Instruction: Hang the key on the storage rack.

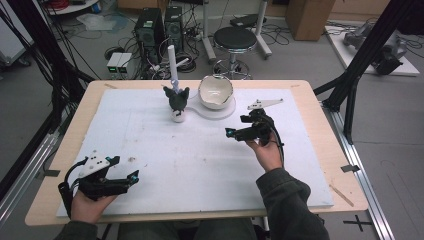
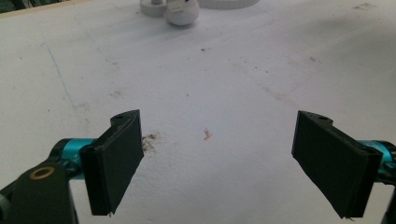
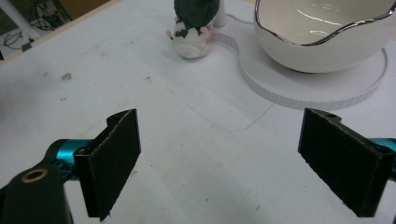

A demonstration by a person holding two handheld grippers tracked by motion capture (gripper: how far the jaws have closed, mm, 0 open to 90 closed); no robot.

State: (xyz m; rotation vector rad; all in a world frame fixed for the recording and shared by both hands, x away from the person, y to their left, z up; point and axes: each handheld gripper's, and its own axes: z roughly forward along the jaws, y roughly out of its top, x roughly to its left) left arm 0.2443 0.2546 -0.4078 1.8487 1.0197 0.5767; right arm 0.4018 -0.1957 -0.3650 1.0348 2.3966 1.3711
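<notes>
A small plush toy (image 1: 177,102), dark on top and white below, stands at the back middle of the white board (image 1: 200,160). Right of it a white bowl (image 1: 215,91) with a silver rim sits on a round white base (image 1: 226,112). My left gripper (image 1: 134,176) rests open near the front left corner, with nothing between its jaws. My right gripper (image 1: 231,133) hovers open right of centre, pointing left. The left gripper view has its gripper (image 2: 224,161) over bare board, the toy (image 2: 181,11) far ahead. In the right gripper view its gripper (image 3: 233,158) faces the toy (image 3: 194,23), bowl (image 3: 322,32) and base (image 3: 317,91).
A thin white post (image 1: 172,62) rises just behind the toy. The board lies on a wooden table (image 1: 330,150). Beyond the table's far edge stand a black stool (image 1: 235,40), computer towers (image 1: 150,27) and cables on the floor.
</notes>
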